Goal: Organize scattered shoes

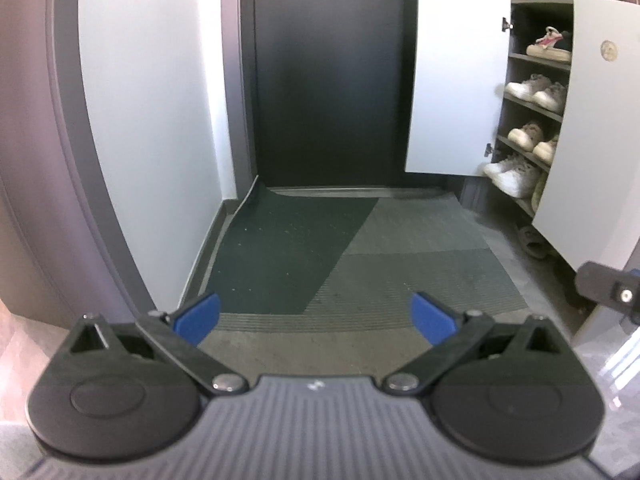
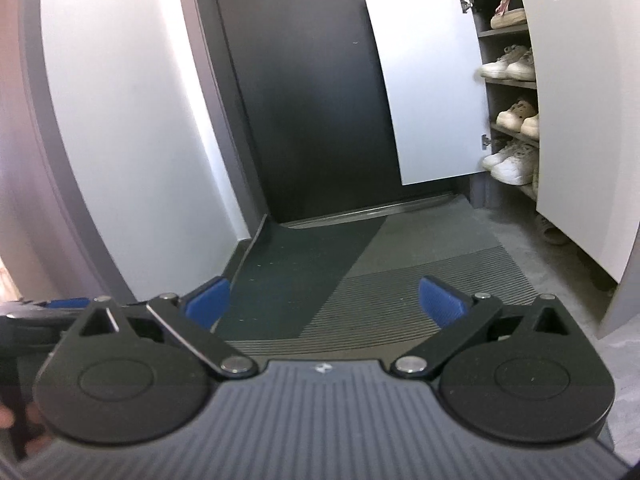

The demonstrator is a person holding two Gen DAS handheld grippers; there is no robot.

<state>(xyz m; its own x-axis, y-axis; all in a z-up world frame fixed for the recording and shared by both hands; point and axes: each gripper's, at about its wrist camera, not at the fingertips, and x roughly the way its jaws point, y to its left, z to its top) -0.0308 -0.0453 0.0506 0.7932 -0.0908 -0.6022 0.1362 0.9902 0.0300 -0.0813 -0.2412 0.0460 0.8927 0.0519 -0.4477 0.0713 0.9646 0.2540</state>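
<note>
Your left gripper (image 1: 316,316) and right gripper (image 2: 325,300) stand spread, empty; pale sneakers (image 2: 508,62) fill the open grey shelved cabinet (image 2: 506,32), doors wide for access.

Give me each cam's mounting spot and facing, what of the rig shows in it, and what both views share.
Left wrist: sits on the left gripper, angled down at the doormat and dark entry door; its own open blue fingers show, plus part of the right gripper at the right edge.
Right wrist: sits on the right gripper, same downward facing; open blue fingers, the left gripper at the left edge.
Shared: doormat, door, open shoe cabinet with white sneakers on a shelf.
</note>
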